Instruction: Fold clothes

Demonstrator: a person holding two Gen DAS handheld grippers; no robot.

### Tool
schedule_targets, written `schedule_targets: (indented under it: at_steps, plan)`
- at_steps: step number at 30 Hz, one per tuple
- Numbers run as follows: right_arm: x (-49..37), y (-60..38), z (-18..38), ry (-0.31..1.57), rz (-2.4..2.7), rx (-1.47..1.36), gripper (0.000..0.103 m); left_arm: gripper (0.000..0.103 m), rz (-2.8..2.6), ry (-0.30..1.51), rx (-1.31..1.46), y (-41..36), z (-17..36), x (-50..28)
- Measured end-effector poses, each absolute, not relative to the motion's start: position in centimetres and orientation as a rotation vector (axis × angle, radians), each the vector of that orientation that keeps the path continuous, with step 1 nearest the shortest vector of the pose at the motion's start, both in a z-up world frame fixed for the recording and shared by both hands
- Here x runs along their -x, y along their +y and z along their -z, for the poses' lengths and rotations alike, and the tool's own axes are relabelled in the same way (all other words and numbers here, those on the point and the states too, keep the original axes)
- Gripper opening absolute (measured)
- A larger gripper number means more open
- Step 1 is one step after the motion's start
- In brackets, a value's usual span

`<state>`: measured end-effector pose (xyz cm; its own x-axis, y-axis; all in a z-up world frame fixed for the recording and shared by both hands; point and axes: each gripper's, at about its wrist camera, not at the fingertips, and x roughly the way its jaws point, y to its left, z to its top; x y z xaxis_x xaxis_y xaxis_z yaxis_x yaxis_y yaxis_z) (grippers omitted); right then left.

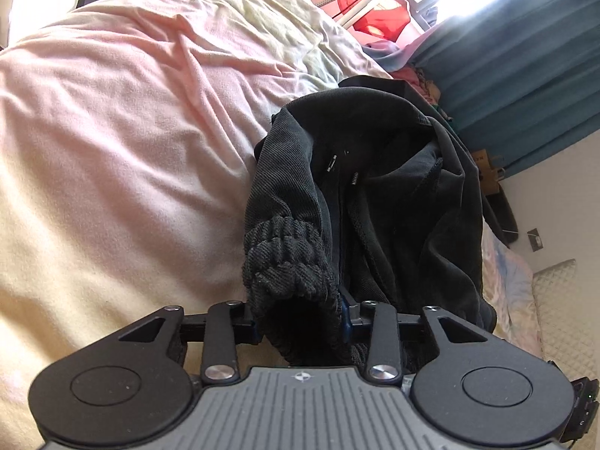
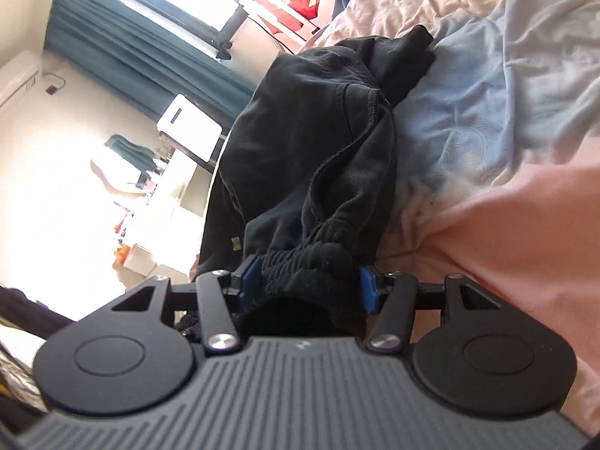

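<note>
A black garment (image 1: pixel 375 172), soft and ribbed at its cuffs, probably jogging trousers or a sweatshirt, lies bunched on a bed, stretched between two handheld grippers. In the left wrist view, the left gripper (image 1: pixel 300 322) has a thick ribbed cuff (image 1: pixel 285 262) bunched between its jaws, which look closed on the fabric. In the right wrist view, the right gripper (image 2: pixel 309 288) has a second gathered elastic cuff (image 2: pixel 311 262) between its blue pads (image 2: pixel 369 288); the pads sit at either side of the cloth, but whether they press it or stand loose cannot be told. The rest of the garment trails away from both tongs in a crumpled heap, with a seam and a small metal fitting showing. Beneath it is a wrinkled bedsheet (image 1: pixel 131 131), pale pink fading to cream and light blue. Beyond the bed are teal curtains (image 1: pixel 525 75), a bright window and red clothing on a drying rack (image 1: pixel 378 11). The step appears to be taking hold of both cuffs; next, the garment likely needs lifting, spreading flat and aligning before any fold.
</note>
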<state>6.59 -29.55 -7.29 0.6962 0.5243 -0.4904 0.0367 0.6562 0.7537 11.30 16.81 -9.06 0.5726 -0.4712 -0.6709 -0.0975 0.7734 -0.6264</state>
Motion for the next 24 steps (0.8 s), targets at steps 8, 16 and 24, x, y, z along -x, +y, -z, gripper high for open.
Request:
schedule_targets:
  at_steps: [8,16,24]
  plan:
    - [-7.2,-29.6,10.2,0.847,-0.177,-0.886,0.023,0.019,0.187,0.828,0.610,16.2,6.9,-10.6]
    - [-5.8,-23.0,7.9,0.792,-0.423,-1.025,0.022,0.016,0.069,0.648,0.456,20.3,-0.8,-14.9]
    - [-13.8,-6.3,7.9,0.845,-0.736,-1.085,0.022,0.016,-0.105,0.537,0.261,28.5,-9.4,-27.4]
